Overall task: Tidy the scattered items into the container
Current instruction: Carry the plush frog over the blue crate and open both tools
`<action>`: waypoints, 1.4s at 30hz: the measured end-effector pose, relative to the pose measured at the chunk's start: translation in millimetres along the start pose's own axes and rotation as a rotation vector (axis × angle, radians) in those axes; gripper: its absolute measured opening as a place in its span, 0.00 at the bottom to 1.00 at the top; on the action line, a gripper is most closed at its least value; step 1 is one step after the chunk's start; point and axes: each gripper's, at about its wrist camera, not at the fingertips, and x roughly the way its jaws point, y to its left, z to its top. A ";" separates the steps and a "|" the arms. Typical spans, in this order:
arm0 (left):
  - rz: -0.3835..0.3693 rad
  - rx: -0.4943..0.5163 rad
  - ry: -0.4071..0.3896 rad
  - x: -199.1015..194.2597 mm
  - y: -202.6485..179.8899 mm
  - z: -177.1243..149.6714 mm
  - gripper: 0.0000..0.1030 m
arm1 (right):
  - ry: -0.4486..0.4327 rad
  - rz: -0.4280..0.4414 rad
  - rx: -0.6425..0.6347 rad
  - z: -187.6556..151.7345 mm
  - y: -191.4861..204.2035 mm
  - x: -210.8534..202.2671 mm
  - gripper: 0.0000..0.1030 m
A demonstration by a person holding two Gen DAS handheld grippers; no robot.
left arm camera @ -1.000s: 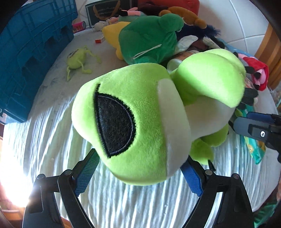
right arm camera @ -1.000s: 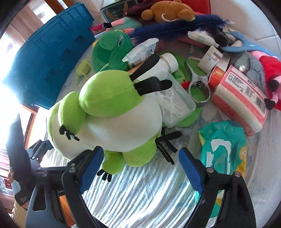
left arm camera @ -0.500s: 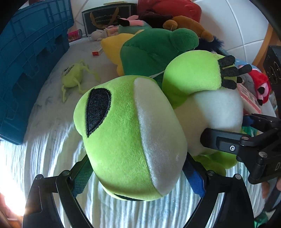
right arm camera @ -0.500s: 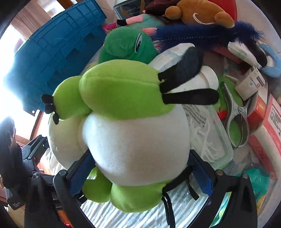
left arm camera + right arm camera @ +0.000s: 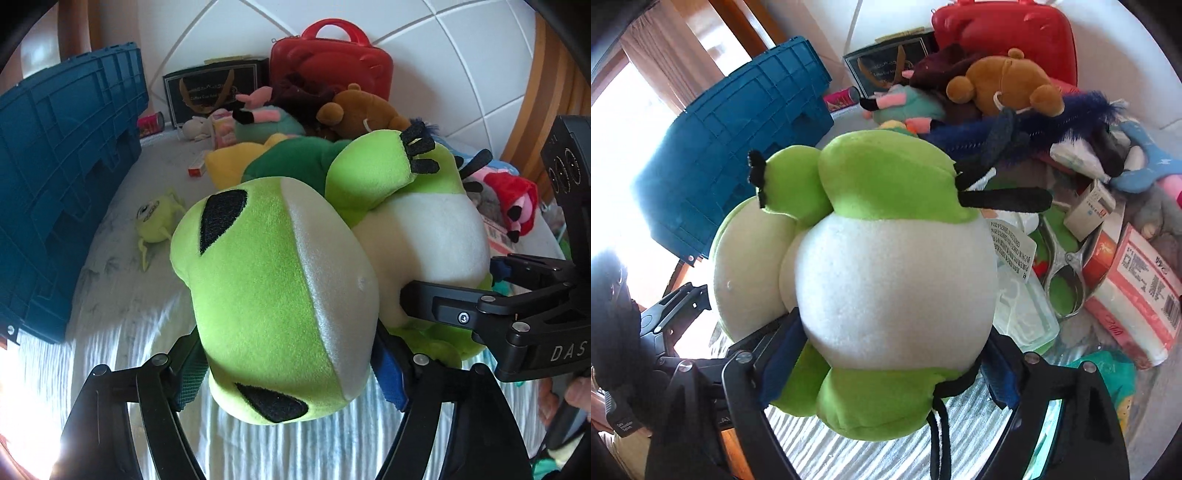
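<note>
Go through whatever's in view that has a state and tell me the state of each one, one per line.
Frog plush: lifted off the bed, gripped at head and belly.
Left tongs: shut on the frog's head.
Right tongs: shut on the frog's belly.
Blue crate: tipped on its side.
Red case: closed, upright.

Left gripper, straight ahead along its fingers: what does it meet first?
The left gripper is already shut on the big lime-green frog plush; beyond it, likely the dark green plush, depth unclear.
</note>
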 end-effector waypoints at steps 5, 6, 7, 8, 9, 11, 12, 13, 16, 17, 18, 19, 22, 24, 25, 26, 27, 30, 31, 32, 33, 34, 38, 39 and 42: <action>0.013 0.013 -0.088 -32.9 -9.8 17.1 0.74 | -0.084 -0.015 -0.042 13.5 11.7 -33.4 0.84; 0.017 0.011 -0.104 -39.4 -10.6 20.7 0.74 | -0.099 -0.018 -0.053 17.7 15.2 -39.4 0.84; 0.022 0.009 -0.120 -46.0 -10.6 24.5 0.74 | -0.114 -0.020 -0.064 22.1 18.7 -45.2 0.84; 0.028 0.007 -0.136 -52.4 -10.1 28.5 0.74 | -0.127 -0.020 -0.075 26.9 22.5 -50.1 0.84; 0.035 0.004 -0.152 -58.4 -9.0 32.7 0.74 | -0.139 -0.019 -0.087 31.9 27.1 -54.4 0.84; 0.052 -0.004 -0.180 -69.7 -4.4 41.7 0.74 | -0.163 -0.015 -0.111 42.0 38.2 -60.6 0.84; 0.060 -0.008 -0.194 -75.2 0.1 46.7 0.74 | -0.175 -0.014 -0.123 47.7 44.7 -63.7 0.84; 0.069 -0.012 -0.207 -80.8 4.8 51.8 0.74 | -0.186 -0.011 -0.135 54.0 51.7 -66.3 0.84; 0.094 -0.019 -0.252 -98.4 25.3 68.7 0.74 | -0.224 0.001 -0.168 79.3 80.2 -69.5 0.84; 0.104 -0.019 -0.269 -104.5 33.0 74.5 0.74 | -0.237 0.006 -0.179 88.4 91.1 -70.3 0.84; 0.115 -0.016 -0.288 -111.2 41.8 80.8 0.74 | -0.250 0.010 -0.190 97.5 102.1 -71.1 0.84; 0.127 -0.011 -0.308 -118.2 50.9 87.3 0.74 | -0.263 0.015 -0.200 106.6 113.1 -71.9 0.84; 0.153 -0.006 -0.362 -138.7 88.5 108.0 0.74 | -0.310 0.025 -0.237 135.1 151.7 -72.9 0.84; 0.177 0.000 -0.399 -153.0 118.4 123.9 0.74 | -0.346 0.040 -0.254 157.5 184.3 -69.9 0.84; 0.195 0.004 -0.413 -160.0 135.4 131.9 0.75 | -0.358 0.052 -0.259 169.4 201.2 -66.7 0.85; 0.213 0.006 -0.424 -167.1 153.5 139.1 0.75 | -0.368 0.065 -0.266 181.6 218.6 -62.5 0.85; 0.232 0.008 -0.435 -174.2 171.6 146.4 0.75 | -0.372 0.076 -0.276 194.3 237.7 -56.0 0.85; 0.278 0.001 -0.427 -186.0 235.2 166.5 0.76 | -0.361 0.103 -0.305 230.5 297.5 -29.3 0.84; 0.288 -0.009 -0.415 -187.2 258.6 172.2 0.76 | -0.351 0.108 -0.316 242.2 318.1 -17.4 0.84; 0.298 -0.019 -0.404 -187.5 281.5 177.2 0.76 | -0.339 0.113 -0.324 253.3 336.6 -4.6 0.84; 0.308 -0.030 -0.394 -187.4 303.6 181.9 0.76 | -0.327 0.119 -0.333 264.3 355.1 8.2 0.84; 0.318 -0.041 -0.384 -187.3 325.8 186.6 0.76 | -0.314 0.124 -0.341 275.4 373.5 20.9 0.84; 0.336 -0.087 -0.351 -181.4 406.8 205.4 0.76 | -0.270 0.132 -0.362 317.0 430.4 69.7 0.84; 0.334 -0.097 -0.344 -178.7 423.6 209.9 0.76 | -0.259 0.128 -0.364 326.7 438.6 79.1 0.84; 0.318 -0.125 -0.318 -167.6 465.0 226.0 0.76 | -0.226 0.116 -0.370 355.7 463.4 107.3 0.84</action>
